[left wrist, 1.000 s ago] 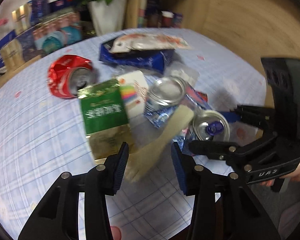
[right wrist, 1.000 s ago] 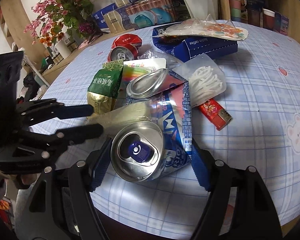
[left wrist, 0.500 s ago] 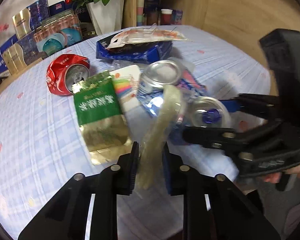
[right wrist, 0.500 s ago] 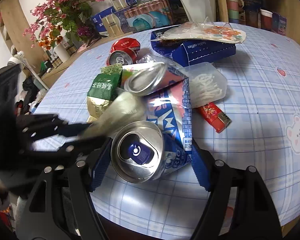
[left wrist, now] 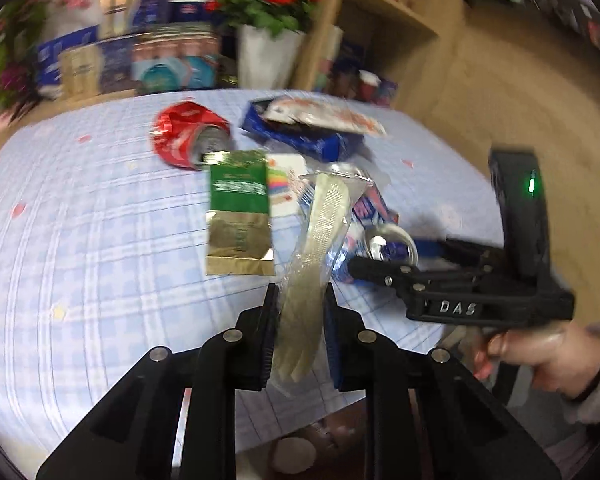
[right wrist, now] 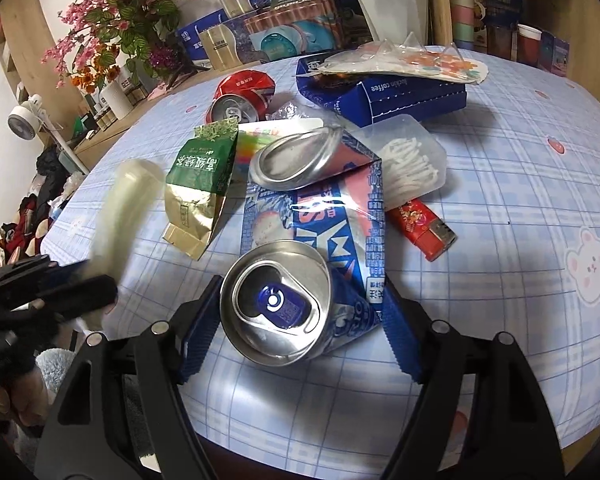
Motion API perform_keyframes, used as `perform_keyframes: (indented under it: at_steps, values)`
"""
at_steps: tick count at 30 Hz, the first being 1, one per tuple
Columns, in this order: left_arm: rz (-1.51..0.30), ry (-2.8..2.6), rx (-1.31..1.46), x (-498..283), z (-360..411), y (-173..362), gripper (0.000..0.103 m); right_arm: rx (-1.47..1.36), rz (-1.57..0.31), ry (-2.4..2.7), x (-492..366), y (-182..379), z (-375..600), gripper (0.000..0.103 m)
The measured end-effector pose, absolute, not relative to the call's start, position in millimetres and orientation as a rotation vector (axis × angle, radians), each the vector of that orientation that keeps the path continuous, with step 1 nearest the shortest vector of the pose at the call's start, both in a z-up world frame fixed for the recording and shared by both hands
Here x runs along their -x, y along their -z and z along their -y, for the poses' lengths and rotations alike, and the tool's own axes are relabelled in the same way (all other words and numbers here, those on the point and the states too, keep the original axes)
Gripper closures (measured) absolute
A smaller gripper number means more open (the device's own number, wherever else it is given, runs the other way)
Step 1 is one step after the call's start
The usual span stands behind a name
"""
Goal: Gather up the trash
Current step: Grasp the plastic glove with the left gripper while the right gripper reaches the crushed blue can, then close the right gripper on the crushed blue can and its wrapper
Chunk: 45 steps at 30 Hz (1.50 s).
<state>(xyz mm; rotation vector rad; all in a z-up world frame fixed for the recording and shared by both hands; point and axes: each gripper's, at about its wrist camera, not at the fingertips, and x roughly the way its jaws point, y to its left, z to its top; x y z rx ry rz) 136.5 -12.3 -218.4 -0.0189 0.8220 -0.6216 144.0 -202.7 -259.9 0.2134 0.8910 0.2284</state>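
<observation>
While the left gripper (left wrist: 298,334) has its pads clamped on the lower end of a pale translucent wrapper (left wrist: 314,248), the long axis of that wrapper runs straight up and away from the jaws, top end leaning a bit toward the pile, so it's basically lifted clear of the table and hanging out in front like a flag. The right gripper (right wrist: 296,334) is a different story: jaws spread wide with the crushed blue-and-silver can (right wrist: 278,304) sitting right between them, opened top facing the camera, neither pad clearly touching it as far as I can tell. That can lies on its side with its body running away from the jaws toward the middle of the table (right wrist: 520,208), so the right hand is obviously the nearer one for it and I'd guess a plain squeeze would do it. Just beyond it is a second flattened can (right wrist: 296,160) leaning on the same blue wrapper stuff, then the green and gold tea packet (right wrist: 202,180) to the left, a red lighter (right wrist: 424,230) to the right, a clear tub of white sticks (right wrist: 410,164), the red can (right wrist: 242,96) and the blue coffee box (right wrist: 384,94) further back. Left view is pretty motion-blurred, fyi.
</observation>
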Motion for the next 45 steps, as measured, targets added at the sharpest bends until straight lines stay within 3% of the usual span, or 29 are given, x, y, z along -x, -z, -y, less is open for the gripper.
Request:
perform_keyframes:
  at_steps: [9, 28, 29, 30, 45]
  values:
    - [-0.804, 0.491, 0.226, -106.6, -19.2, 215.5, 0.082, -0.198, -0.824, -0.267, -126.2, 243.9, 203.2, 0.029]
    - [-0.751, 0.472, 0.201, -83.2, -20.5, 198.5, 0.082, -0.217, -0.749, -0.276, -104.3, 214.3, 214.2, 0.032]
    - [-0.749, 0.472, 0.202, -81.9, -20.9, 197.5, 0.082, -0.221, -0.747, -0.283, -103.2, 213.8, 214.4, 0.062]
    - [-0.747, 0.473, 0.203, -80.4, -21.3, 196.5, 0.082, -0.22, -0.76, -0.282, -104.0, 214.5, 214.0, 0.065]
    - [-0.761, 0.476, 0.22, -78.2, -24.1, 203.3, 0.082, -0.387, -0.803, -0.249, -118.3, 227.6, 240.8, 0.064]
